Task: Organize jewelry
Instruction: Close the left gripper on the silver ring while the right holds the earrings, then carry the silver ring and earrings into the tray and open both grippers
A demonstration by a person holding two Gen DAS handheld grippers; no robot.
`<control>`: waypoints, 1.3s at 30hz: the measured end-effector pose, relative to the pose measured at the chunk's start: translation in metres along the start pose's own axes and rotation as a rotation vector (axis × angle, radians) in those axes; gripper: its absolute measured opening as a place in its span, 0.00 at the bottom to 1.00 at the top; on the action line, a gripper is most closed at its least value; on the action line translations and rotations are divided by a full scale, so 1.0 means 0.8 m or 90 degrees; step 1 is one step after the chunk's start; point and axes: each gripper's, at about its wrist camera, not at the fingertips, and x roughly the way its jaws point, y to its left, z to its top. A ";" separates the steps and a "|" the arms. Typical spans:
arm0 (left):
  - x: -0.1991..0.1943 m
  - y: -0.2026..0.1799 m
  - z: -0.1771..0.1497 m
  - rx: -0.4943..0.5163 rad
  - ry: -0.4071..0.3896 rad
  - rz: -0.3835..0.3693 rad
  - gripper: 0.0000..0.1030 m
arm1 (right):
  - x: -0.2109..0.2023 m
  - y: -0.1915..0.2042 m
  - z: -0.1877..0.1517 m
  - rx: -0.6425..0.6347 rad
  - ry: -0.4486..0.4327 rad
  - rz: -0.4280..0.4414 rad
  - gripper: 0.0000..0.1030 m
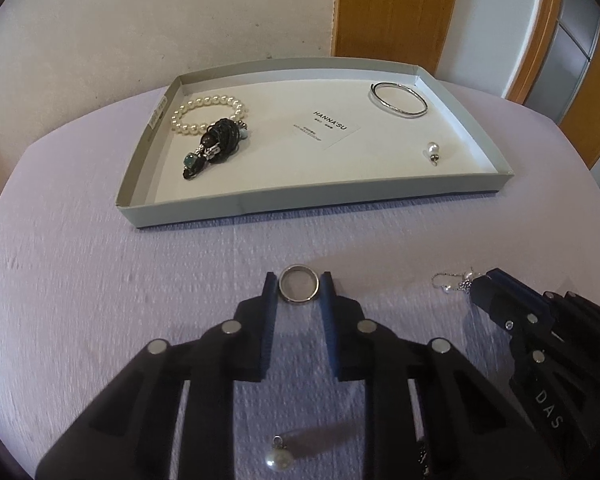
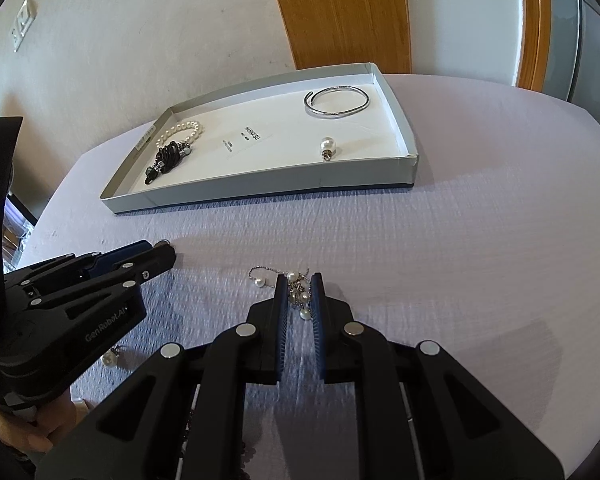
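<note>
A silver ring sits between the fingertips of my left gripper, whose jaws are shut on it just above the lilac tablecloth. My right gripper is shut on a silver chain with small pearls; the chain also shows in the left wrist view. A grey tray holds a pearl bracelet, a black corded bead piece, a silver bangle and a pearl pendant.
A loose pearl earring lies on the cloth under my left gripper; it also shows in the right wrist view. A white card lies in the tray's middle. A wall and wooden door stand behind the round table.
</note>
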 end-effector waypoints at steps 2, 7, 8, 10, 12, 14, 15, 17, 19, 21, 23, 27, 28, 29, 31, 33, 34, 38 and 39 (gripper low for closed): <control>0.000 0.000 0.000 0.004 -0.001 0.000 0.21 | 0.000 0.000 0.000 0.001 0.000 0.001 0.12; 0.000 0.004 -0.001 0.002 0.005 -0.010 0.20 | 0.000 0.001 -0.001 -0.003 -0.001 0.000 0.12; 0.000 0.005 -0.001 0.000 0.006 -0.012 0.20 | 0.000 0.002 -0.001 -0.004 -0.002 0.000 0.12; -0.001 0.008 -0.001 -0.004 0.007 -0.016 0.20 | -0.001 0.002 -0.001 -0.005 -0.005 0.002 0.12; -0.001 0.011 -0.001 -0.006 0.006 -0.018 0.20 | -0.004 0.003 -0.001 -0.005 -0.009 0.006 0.12; -0.005 0.017 -0.002 -0.007 0.001 -0.020 0.20 | -0.008 0.003 0.000 -0.004 -0.015 0.010 0.12; -0.008 0.019 -0.002 -0.009 -0.001 -0.020 0.20 | -0.009 0.003 0.001 -0.004 -0.017 0.012 0.12; -0.014 0.025 -0.003 -0.012 -0.007 -0.024 0.20 | -0.013 0.004 0.002 -0.003 -0.022 0.017 0.12; -0.022 0.031 -0.002 -0.014 -0.017 -0.027 0.20 | -0.018 0.005 0.004 -0.002 -0.028 0.022 0.12; -0.028 0.038 -0.002 -0.018 -0.025 -0.030 0.20 | -0.023 0.006 0.007 -0.003 -0.036 0.025 0.12; -0.034 0.046 -0.002 -0.022 -0.031 -0.028 0.20 | -0.030 0.008 0.010 -0.004 -0.045 0.027 0.12; -0.042 0.057 -0.002 -0.028 -0.040 -0.024 0.20 | -0.040 0.011 0.018 -0.004 -0.057 0.030 0.12; -0.044 0.060 -0.002 -0.029 -0.041 -0.024 0.20 | -0.043 0.011 0.020 -0.004 -0.061 0.030 0.12; -0.046 0.063 -0.002 -0.031 -0.042 -0.023 0.20 | -0.046 0.012 0.023 -0.004 -0.065 0.031 0.12; -0.050 0.068 -0.001 -0.034 -0.046 -0.023 0.20 | -0.053 0.014 0.030 -0.006 -0.073 0.030 0.12; -0.054 0.073 0.001 -0.038 -0.051 -0.024 0.20 | -0.060 0.015 0.037 -0.011 -0.083 0.028 0.12; -0.056 0.074 0.001 -0.039 -0.053 -0.024 0.20 | -0.063 0.017 0.040 -0.013 -0.088 0.028 0.12; -0.065 0.082 0.004 -0.044 -0.063 -0.026 0.20 | -0.076 0.022 0.056 -0.023 -0.107 0.024 0.12; -0.067 0.083 0.005 -0.045 -0.065 -0.027 0.20 | -0.079 0.023 0.060 -0.025 -0.111 0.023 0.12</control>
